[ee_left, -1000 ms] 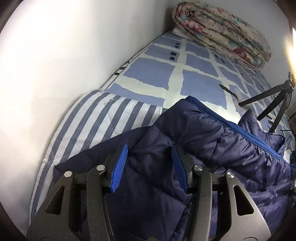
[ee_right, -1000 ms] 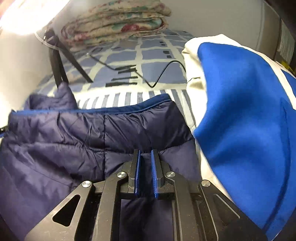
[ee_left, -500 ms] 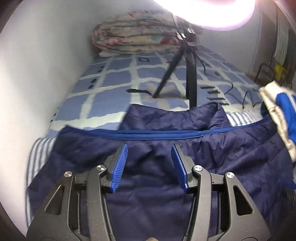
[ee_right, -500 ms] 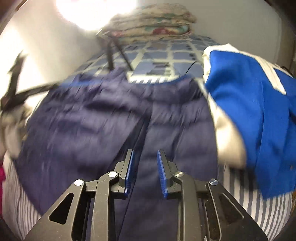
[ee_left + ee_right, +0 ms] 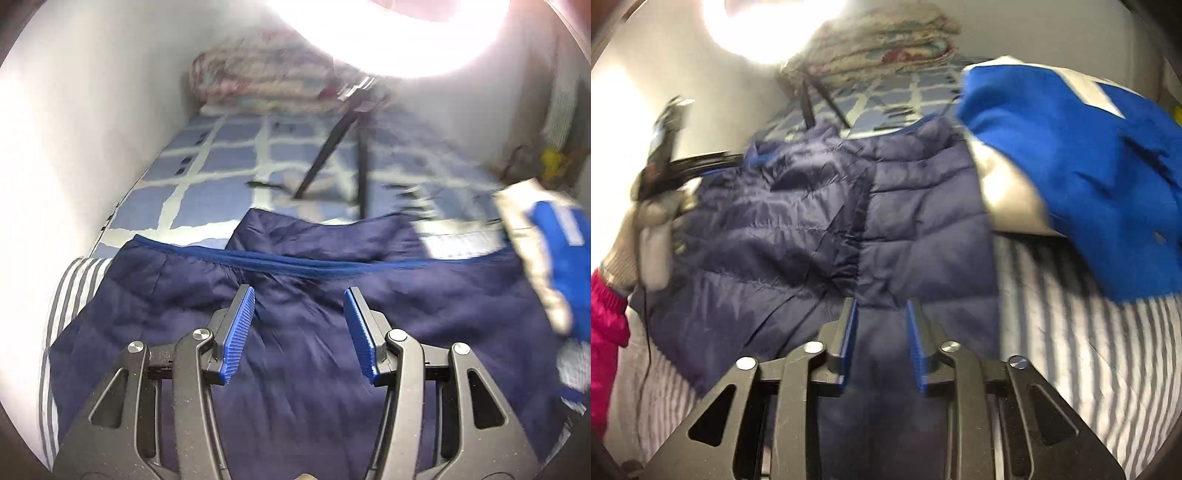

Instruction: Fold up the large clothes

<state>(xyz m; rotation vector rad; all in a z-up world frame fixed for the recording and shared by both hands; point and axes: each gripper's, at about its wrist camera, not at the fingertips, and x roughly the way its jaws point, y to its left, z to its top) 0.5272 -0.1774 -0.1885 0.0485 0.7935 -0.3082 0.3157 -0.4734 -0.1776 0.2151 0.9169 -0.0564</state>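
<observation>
A navy quilted puffer jacket (image 5: 295, 332) lies spread flat on the striped bed sheet (image 5: 70, 284), with a brighter blue trim along its far edge; it also shows in the right wrist view (image 5: 812, 229). My left gripper (image 5: 298, 295) is open and empty above the jacket's middle. My right gripper (image 5: 881, 306) is open and empty above the jacket's near edge. The left gripper and gloved hand (image 5: 653, 206) show at the jacket's left side in the right wrist view.
A blue and white garment (image 5: 1089, 155) lies to the jacket's right, also in the left wrist view (image 5: 554, 258). A black tripod (image 5: 332, 147) under a bright ring light stands on the checked sheet behind. A folded floral quilt (image 5: 258, 81) is at the far wall. A white wall runs along the left.
My right gripper opened and let go of the jacket, then pulled back and up. My left gripper swung right to face along the bed. The jacket now lies flatter.
</observation>
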